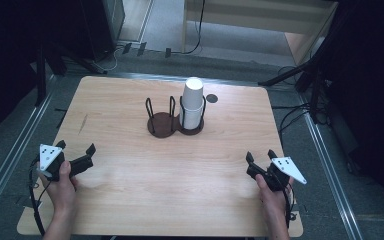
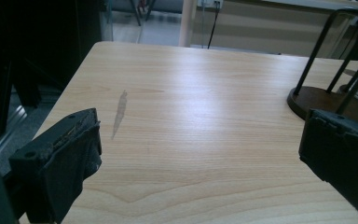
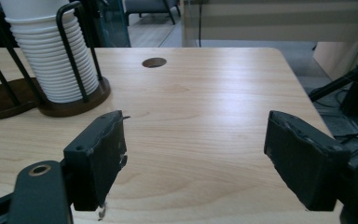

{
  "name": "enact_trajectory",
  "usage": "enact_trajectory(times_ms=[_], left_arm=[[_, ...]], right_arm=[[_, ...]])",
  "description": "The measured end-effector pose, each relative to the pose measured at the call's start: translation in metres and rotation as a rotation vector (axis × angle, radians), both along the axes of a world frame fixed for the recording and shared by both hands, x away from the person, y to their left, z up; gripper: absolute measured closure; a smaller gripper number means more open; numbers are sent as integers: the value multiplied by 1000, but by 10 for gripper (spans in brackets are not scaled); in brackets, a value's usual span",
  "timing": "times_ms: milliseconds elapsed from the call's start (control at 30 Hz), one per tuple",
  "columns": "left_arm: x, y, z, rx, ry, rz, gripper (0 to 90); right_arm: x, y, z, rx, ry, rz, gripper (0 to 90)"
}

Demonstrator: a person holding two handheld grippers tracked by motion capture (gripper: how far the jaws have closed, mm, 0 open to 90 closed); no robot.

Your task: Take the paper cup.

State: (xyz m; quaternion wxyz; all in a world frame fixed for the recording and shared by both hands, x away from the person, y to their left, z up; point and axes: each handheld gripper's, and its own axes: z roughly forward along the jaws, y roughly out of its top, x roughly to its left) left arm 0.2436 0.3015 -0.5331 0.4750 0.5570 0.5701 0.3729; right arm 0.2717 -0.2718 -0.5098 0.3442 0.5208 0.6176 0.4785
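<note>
Right now a person is sitting at a pale wooden counter (image 1: 130,200), holding a two-jaw gripper in each hand. Toward the far side of the counter stands a dark wooden two-ring cup holder (image 1: 174,125) with thin black wire uprights. Its right ring is carrying a tall stack of white paper cups (image 1: 192,102), nested and upright; the wires seem meant to keep the stack from tipping. The left ring of the holder is sitting empty. The left gripper (image 1: 75,147) is resting well to the near left of the holder, jaws spread apart and pinching nothing. The right gripper (image 1: 260,156) is waiting well to the near right of the holder, jaws likewise spread and empty. Both look poised for a reach toward the cups. Just behind the holder, to its right, is a small round hole (image 1: 211,98) in the counter. Between each gripper and the holder nothing is lying in the way; the wire uprights themselves would likely crowd any sideways grasp on the stack.
</note>
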Motion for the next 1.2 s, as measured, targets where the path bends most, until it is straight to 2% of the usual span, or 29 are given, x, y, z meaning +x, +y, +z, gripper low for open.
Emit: enact_trajectory(times_ms=[33,100,133,167,200,233,267,367,500,567,600,733,767,833,867,933,967,1067,1100,1200], left_arm=[[-1,-3,2,6,-8,-9,0],[-1,-7,3,11,-8,-24,0],[-1,-7,3,11,-8,-24,0],[-1,-11,3,17,-3,-41,0],[-1,-11,3,17,-3,-41,0],[-1,-14,3,20,-3,-49,0],[-1,-17,3,18,-5,-60,0],[1,-31,4,38,2,-96,0],[4,-43,7,36,0,-135,0],[5,-46,9,37,-6,-144,0],[7,-49,12,34,-15,-154,0],[10,-52,16,21,-28,-154,0],[12,-53,18,16,-36,-152,0],[13,-53,19,13,-42,-147,0],[16,-53,21,5,-47,-137,0],[18,-54,22,-6,-50,-133,0],[23,-56,25,-22,-60,-132,0],[29,-61,28,-19,-71,-144,0],[36,-66,32,-8,-73,-151,0],[41,-70,35,-13,-84,-156,0]], right_arm=[[5,7,2,-17,3,24,205],[10,15,5,-28,1,59,200],[10,15,5,-28,1,59,200],[14,25,8,-40,0,93,192],[14,25,8,-40,0,93,192],[18,34,12,-49,-3,129,176],[21,38,13,-53,-2,136,176],[29,47,20,-34,1,164,167],[39,59,29,3,3,175,165],[43,62,31,3,3,180,165],[50,70,35,-4,2,193,173],[62,82,41,2,-3,206,186],[68,91,47,16,-11,227,187],[71,96,49,19,-10,238,187],[76,105,54,24,-12,266,185],[79,110,55,14,-16,274,183],[84,120,57,1,-19,284,181],[90,128,59,-11,-19,287,166],[97,134,60,3,-13,289,155],[104,139,61,20,-7,288,155]])
